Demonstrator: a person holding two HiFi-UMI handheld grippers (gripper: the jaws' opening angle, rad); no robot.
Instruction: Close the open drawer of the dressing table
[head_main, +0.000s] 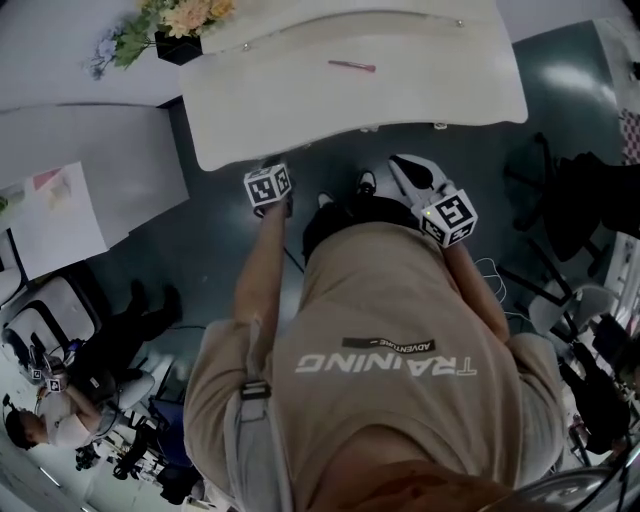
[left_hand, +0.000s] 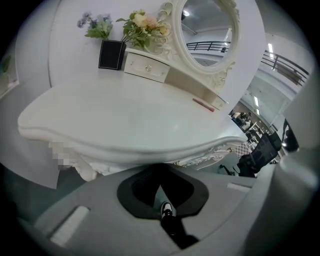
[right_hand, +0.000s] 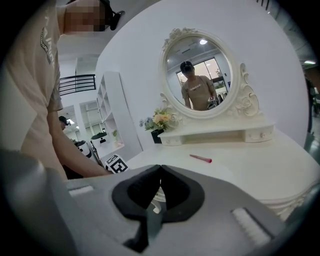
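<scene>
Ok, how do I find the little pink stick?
Start at the white dressing table with the oval mirror. A thin pink stick lies alone on its top, before the mirror's shelf. Unlike the flowers in their black vase, it lies flat.

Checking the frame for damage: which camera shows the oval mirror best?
The right gripper view: the oval mirror shows whole and nearly face-on. The left gripper view catches it from the side, top cut off. The head view shows none of its glass.
</scene>
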